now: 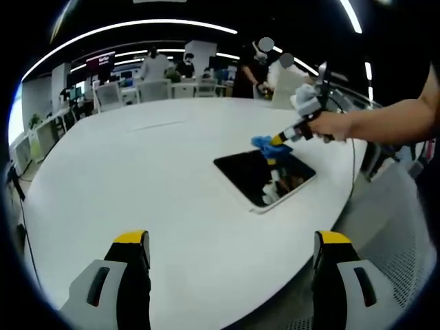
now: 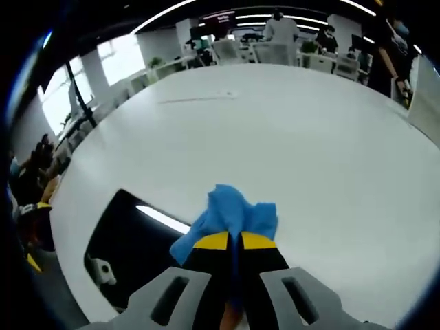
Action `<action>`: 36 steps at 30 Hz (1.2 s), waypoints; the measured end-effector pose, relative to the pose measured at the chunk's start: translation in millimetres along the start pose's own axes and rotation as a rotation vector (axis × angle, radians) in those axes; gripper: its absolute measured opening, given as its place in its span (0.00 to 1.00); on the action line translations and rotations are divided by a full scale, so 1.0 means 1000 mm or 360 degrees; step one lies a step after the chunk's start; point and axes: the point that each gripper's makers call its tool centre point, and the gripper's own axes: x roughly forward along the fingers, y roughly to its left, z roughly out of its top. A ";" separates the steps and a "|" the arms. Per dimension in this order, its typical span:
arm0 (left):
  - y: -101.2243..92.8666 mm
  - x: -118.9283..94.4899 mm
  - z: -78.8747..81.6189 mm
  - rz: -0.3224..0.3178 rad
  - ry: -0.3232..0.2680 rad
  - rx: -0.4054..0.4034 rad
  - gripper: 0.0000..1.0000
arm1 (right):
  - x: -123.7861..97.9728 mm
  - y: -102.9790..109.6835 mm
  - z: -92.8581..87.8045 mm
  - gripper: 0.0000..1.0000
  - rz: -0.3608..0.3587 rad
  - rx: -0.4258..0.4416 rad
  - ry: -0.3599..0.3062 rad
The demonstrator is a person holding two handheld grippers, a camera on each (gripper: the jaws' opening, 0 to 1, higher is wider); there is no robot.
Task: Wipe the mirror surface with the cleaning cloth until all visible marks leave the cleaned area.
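My right tongs point(image 2: 234, 242) pinch the blue cloth point(image 2: 230, 214) at the mirror's point(image 2: 130, 240) edge; left tongs point(image 1: 230, 251) hang wide over the table point(image 1: 137, 172).

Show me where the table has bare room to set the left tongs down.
The white table is bare from the left tongs across to the mirror, and on to its far edge by the chairs. It is crowded at the mirror, where the right tongs hold the blue cloth.
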 end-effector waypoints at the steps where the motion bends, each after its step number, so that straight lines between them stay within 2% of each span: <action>1: 0.000 0.000 0.000 0.0000 0.0001 0.0000 0.99 | 0.000 0.000 0.000 0.00 0.0008 0.0013 -0.0003; 4: 0.000 0.000 -0.001 0.0000 0.0006 0.0004 0.99 | 0.000 -0.001 0.001 0.00 0.0021 0.0078 -0.0018; 11: -0.001 0.000 -0.001 -0.0005 0.0016 0.0023 0.99 | -0.016 0.005 0.010 0.00 0.0054 0.0080 -0.0065; 14: -0.003 0.001 -0.002 -0.0008 0.0029 0.0066 0.99 | -0.032 0.002 0.022 0.00 0.0072 0.0124 -0.0118; 17: 0.000 0.000 -0.002 -0.0002 0.0019 0.0050 0.99 | -0.046 -0.004 0.030 0.00 0.0062 0.0087 -0.0154; 20: -0.001 0.000 -0.001 -0.0002 0.0018 0.0045 0.99 | -0.060 -0.011 0.031 0.00 0.0079 0.0246 -0.0139; 23: -0.001 0.000 -0.001 0.0000 0.0015 0.0037 0.99 | -0.077 -0.024 0.034 0.00 0.0051 0.0213 -0.0192; 28: -0.001 0.000 -0.002 -0.0002 0.0021 0.0036 0.99 | -0.096 -0.040 0.023 0.00 0.0011 0.0205 -0.0198; 36: 0.000 0.000 -0.002 0.0005 0.0026 0.0032 0.99 | -0.105 -0.065 -0.005 0.00 -0.0072 0.0152 -0.0146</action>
